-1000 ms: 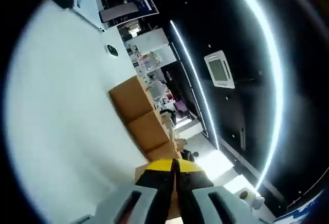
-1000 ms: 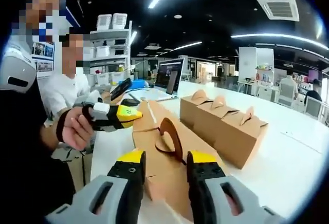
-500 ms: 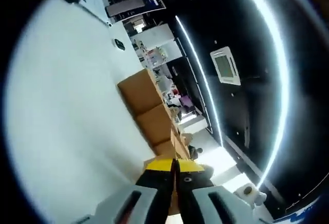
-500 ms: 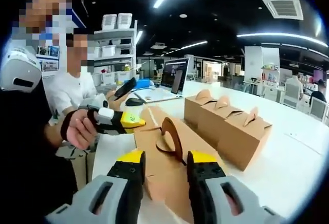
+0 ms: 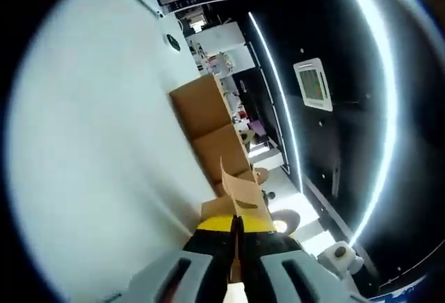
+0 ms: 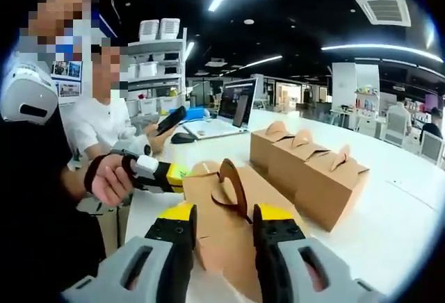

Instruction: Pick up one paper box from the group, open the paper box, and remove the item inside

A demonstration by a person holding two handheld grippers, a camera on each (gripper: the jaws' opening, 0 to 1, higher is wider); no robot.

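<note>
Where the right gripper view looks along the white counter (image 6: 389, 213), the entries run as follows.

Paper box in hand (image 6: 226, 230): brown card, lying just ahead of the right gripper (image 6: 222, 230), its round-tabbed handle flap (image 6: 233, 186) standing up between the yellow-tipped fingers (image 6: 177, 223). These fingers are spread, one on each side of the flap; whether they touch it cannot be told.

Left gripper (image 6: 170, 176): held in a person's hand (image 6: 111, 178) at the left of the right gripper view, its yellow tip at the box's near corner flap. In the left gripper view its fingers (image 5: 217, 225) are pressed together on a thin card flap (image 5: 243, 193) that rises from between them.

Group of paper boxes (image 6: 309, 167): three brown boxes in a touching row farther along the counter, each closed with a curved tab on top, standing apart from the box in hand. The same row (image 5: 212, 133) runs beyond the pinched flap.

Laptop (image 6: 233, 108): open, near the far edge of the counter.
</note>
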